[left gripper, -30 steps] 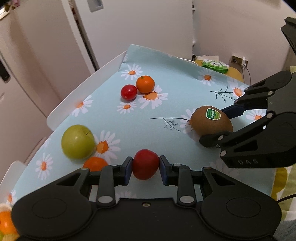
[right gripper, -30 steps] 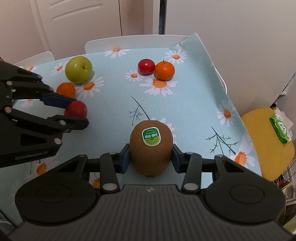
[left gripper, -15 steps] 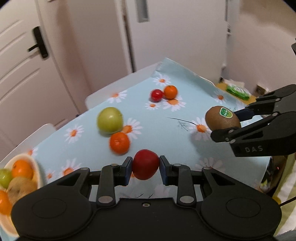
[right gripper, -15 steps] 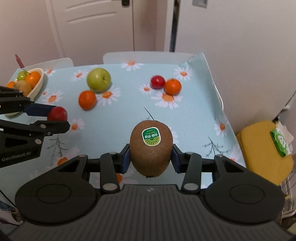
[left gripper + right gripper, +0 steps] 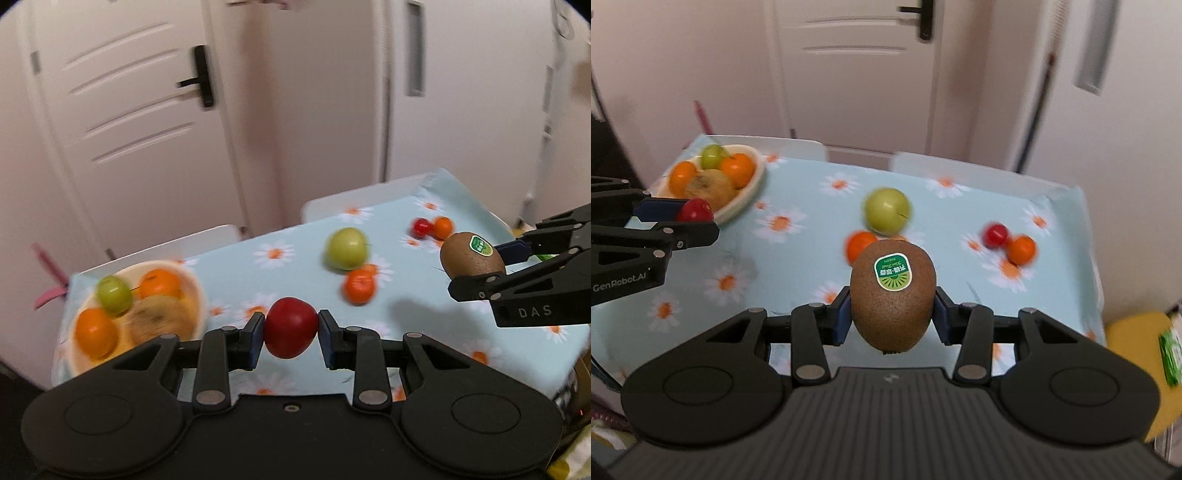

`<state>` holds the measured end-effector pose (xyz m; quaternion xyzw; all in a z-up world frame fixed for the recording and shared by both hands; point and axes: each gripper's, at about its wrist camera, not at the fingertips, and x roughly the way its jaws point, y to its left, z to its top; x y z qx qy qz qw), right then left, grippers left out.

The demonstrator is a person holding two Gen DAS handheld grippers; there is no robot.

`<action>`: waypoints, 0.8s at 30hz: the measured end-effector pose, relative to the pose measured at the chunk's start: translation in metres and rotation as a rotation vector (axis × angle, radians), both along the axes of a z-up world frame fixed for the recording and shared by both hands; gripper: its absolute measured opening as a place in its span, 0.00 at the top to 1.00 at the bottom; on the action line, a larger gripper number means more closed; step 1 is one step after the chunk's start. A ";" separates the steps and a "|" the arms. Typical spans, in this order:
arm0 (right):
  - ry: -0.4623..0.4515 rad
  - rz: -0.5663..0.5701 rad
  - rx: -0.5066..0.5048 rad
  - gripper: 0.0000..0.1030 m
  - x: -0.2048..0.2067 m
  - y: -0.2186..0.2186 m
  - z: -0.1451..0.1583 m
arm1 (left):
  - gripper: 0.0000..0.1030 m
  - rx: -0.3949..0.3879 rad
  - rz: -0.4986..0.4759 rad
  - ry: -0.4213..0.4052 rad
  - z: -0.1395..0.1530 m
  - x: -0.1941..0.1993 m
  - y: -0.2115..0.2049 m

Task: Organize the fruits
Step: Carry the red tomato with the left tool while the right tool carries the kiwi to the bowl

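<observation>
My left gripper [image 5: 291, 330] is shut on a red plum [image 5: 290, 327] and holds it above the table, just right of the fruit bowl [image 5: 192, 291]; it also shows in the right wrist view [image 5: 690, 221]. My right gripper [image 5: 892, 314] is shut on a brown kiwi [image 5: 893, 299] with a green sticker, held above the table's front right; the kiwi also shows in the left wrist view [image 5: 471, 254]. The cream bowl [image 5: 753, 188] holds oranges, a small green fruit and a kiwi.
On the daisy-print tablecloth [image 5: 798, 258] lie a green apple [image 5: 886, 211], an orange [image 5: 858, 245], a small red fruit [image 5: 995, 235] and another orange [image 5: 1021, 249]. White chair backs [image 5: 960, 166] stand behind the table. A yellow stool [image 5: 1134, 339] is at the right.
Both grippers have lifted and swung left with their fruit. The bowl has come fully into view, and the left gripper's plum is now close beside it.
</observation>
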<state>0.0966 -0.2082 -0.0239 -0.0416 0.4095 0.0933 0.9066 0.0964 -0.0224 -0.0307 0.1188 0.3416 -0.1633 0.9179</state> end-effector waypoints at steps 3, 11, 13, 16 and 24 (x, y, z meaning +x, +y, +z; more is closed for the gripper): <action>-0.011 0.061 0.004 0.43 0.009 0.021 0.007 | 0.67 -0.005 0.066 -0.007 0.003 -0.001 0.023; -0.021 0.173 0.057 0.43 0.033 0.081 0.017 | 0.67 0.002 0.213 -0.021 0.008 0.004 0.084; -0.024 0.198 0.063 0.43 0.039 0.096 0.018 | 0.67 0.006 0.237 -0.021 0.008 0.007 0.099; -0.027 0.222 0.066 0.43 0.049 0.116 0.018 | 0.67 0.011 0.258 -0.018 0.007 0.014 0.117; -0.021 0.237 0.075 0.43 0.073 0.160 0.011 | 0.67 0.024 0.253 0.014 -0.010 0.045 0.151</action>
